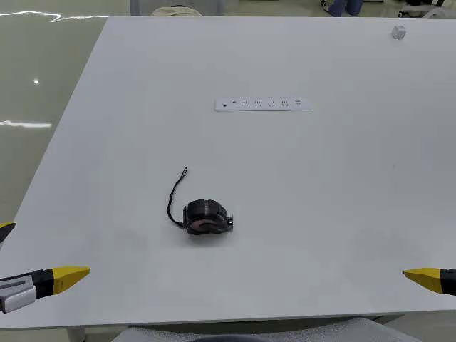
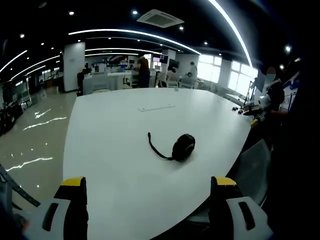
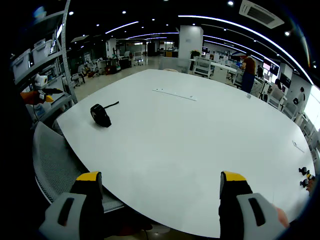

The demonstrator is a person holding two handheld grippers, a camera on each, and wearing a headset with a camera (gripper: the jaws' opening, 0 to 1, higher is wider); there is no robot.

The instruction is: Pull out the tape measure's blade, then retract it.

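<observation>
A black tape measure (image 1: 206,217) with a thin black wrist strap (image 1: 176,194) lies on the white table (image 1: 285,178), blade fully in. It also appears in the left gripper view as the tape measure (image 2: 183,146) and in the right gripper view as the tape measure (image 3: 101,114). My left gripper (image 2: 149,192) is open, well short of it near the table's front left edge; a yellow fingertip (image 1: 70,276) shows in the head view. My right gripper (image 3: 161,187) is open at the front right, with a fingertip (image 1: 425,277) far from the tape measure.
A white power strip (image 1: 263,105) lies flat farther back on the table. A small grey object (image 1: 398,32) sits at the far right corner. A grey mesh chair back (image 3: 55,170) stands at the near table edge. People stand in the background.
</observation>
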